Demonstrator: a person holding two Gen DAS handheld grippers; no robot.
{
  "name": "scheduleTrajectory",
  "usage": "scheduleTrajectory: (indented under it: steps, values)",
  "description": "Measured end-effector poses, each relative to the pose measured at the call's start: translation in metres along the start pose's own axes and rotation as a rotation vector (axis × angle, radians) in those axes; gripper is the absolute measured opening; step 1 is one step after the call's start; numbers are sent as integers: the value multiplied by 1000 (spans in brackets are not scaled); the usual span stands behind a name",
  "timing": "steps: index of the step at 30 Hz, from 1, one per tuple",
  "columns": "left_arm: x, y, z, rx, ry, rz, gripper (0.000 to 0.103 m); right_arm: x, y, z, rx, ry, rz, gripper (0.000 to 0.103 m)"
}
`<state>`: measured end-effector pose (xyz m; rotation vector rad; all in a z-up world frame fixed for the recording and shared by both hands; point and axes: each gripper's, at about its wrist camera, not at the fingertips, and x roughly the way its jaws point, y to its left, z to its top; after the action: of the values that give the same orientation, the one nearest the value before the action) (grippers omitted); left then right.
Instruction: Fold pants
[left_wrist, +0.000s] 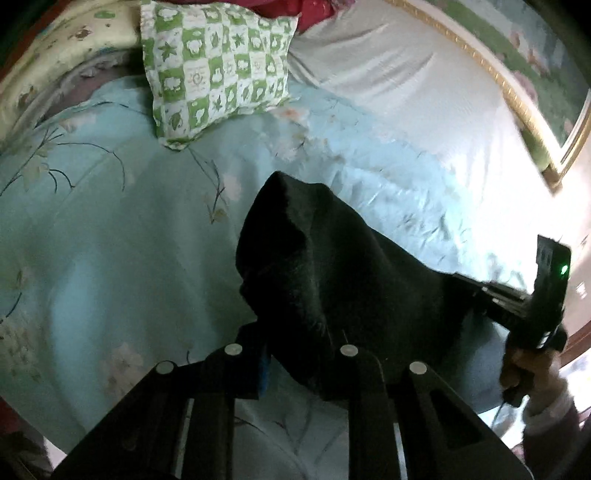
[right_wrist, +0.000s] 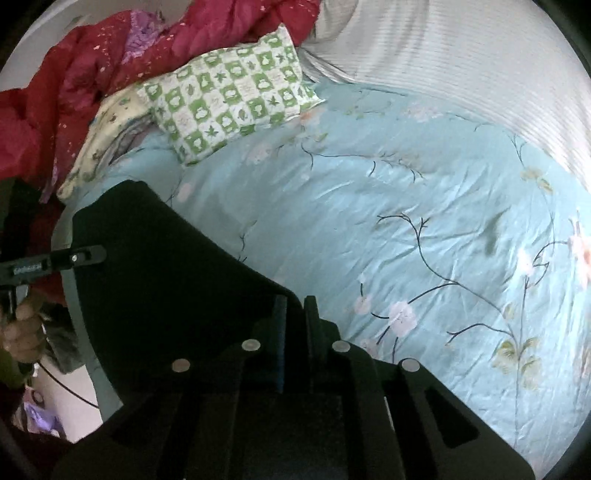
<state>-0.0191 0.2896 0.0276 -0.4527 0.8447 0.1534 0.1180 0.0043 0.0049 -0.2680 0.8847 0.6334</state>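
Note:
The black pants (left_wrist: 325, 266) hang stretched between my two grippers above the light blue floral bed cover (left_wrist: 129, 240). My left gripper (left_wrist: 299, 354) is shut on one end of the pants, and the cloth bunches up over its fingers. My right gripper (right_wrist: 295, 306) is shut on the other end of the pants (right_wrist: 166, 258), which spread out to its left. The right gripper also shows in the left wrist view (left_wrist: 480, 291), pinching the cloth's far corner. The left gripper shows at the left edge of the right wrist view (right_wrist: 88, 254).
A green and white checked pillow (left_wrist: 218, 66) lies at the head of the bed (right_wrist: 406, 221). A red quilt (right_wrist: 74, 81) is heaped behind it. A grey-white striped sheet (right_wrist: 461, 66) covers the far side. A gold-framed picture (left_wrist: 517, 81) hangs on the wall.

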Motion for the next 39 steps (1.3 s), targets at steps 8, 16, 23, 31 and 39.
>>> scheduleTrajectory:
  steps: [8,16,23,31,39]
  values:
    - [41,1,-19,109,50,159,20,41,0,-7,0,46,-97,7]
    - [0,-20,-10,174,0,198,37,-5,-15,-19,151,-21,-39,18]
    - [-13,-89,-4,351,-35,62,49,-70,-38,-84,355,-81,-39,35]
    - [25,-184,-29,538,107,-131,49,-131,-61,-162,546,-132,-154,35]
    - [53,-268,-55,718,221,-282,54,-194,-92,-220,730,-208,-303,37]
